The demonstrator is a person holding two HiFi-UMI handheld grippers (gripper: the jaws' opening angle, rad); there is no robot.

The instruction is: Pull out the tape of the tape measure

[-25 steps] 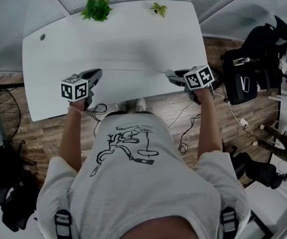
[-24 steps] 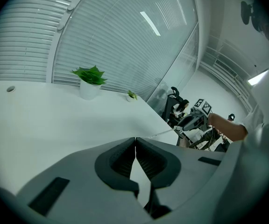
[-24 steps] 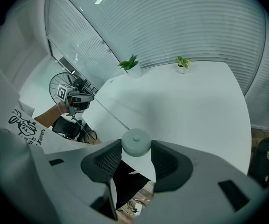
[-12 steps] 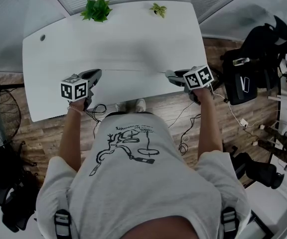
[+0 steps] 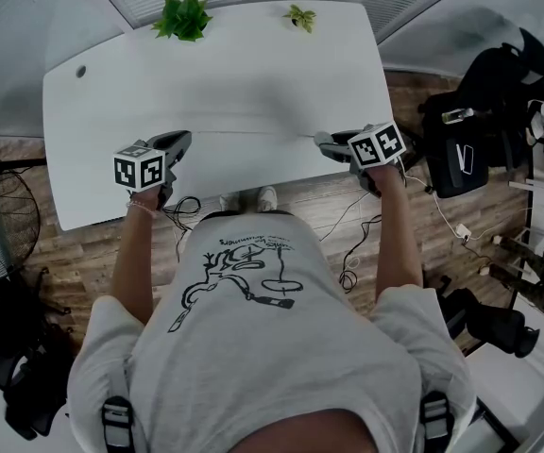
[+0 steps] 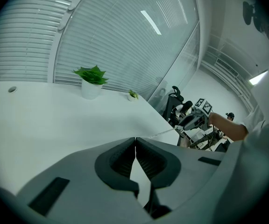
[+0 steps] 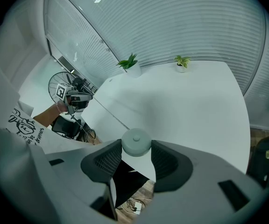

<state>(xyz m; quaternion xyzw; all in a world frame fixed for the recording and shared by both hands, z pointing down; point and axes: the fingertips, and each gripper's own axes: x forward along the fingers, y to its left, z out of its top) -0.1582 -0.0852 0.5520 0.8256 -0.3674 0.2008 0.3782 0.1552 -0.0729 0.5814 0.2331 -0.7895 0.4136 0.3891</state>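
While we stand over the white surface (image 5: 111,83), the tape (image 5: 253,134) runs taut above its near edge between our grippers. The left gripper (image 5: 183,141) pinches the tape's end, jaws together, and the right gripper (image 5: 325,144) clamps the round tape measure (image 7: 136,141).

pale grey tape measure (image 7: 135,142), white table (image 5: 111,92)

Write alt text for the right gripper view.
The right hand-held gripper clamps a round tape measure, its tape stretched over a white table to the left hand-held gripper. Two small plants stand at the far edge by blinds.
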